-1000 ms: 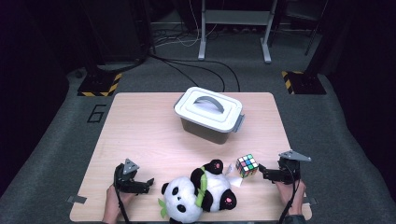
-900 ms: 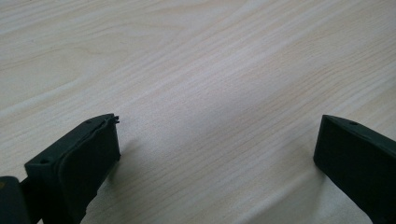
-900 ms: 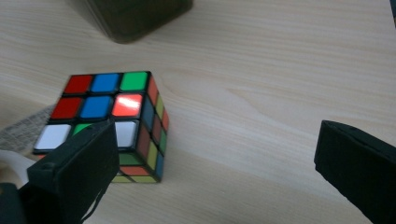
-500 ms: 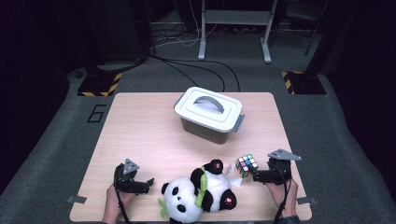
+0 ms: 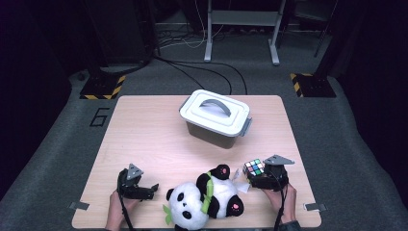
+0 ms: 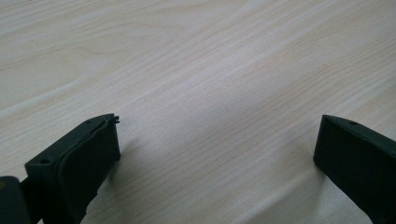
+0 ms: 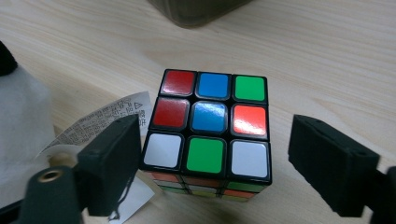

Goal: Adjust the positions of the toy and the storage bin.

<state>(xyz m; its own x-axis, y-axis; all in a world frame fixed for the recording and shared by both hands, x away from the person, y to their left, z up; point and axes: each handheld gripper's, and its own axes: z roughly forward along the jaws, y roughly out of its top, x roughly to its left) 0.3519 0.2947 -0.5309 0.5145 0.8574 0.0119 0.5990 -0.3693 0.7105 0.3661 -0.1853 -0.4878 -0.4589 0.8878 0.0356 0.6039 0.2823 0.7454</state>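
Pale wooden bench [image 5: 159, 139], near its right front corner: puzzle cube [image 7: 210, 128], light, rigid and slick-faced, straddled by the closing, not-yet-clamped right tongs [image 7: 212, 163] across opposite flat sides; left tongs [image 6: 215, 154] released.

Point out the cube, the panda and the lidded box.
cube [image 7: 209, 116]: right gripper view, blue centre square of its top face.
panda [image 5: 185, 203]: high view, white face of the head.
box [image 5: 215, 111]: high view, grey handle on its lid.

floor [image 5: 346, 125]: grey carpet | rear: metal stand [image 5: 240, 19], cables | light: dim, maybe black walls
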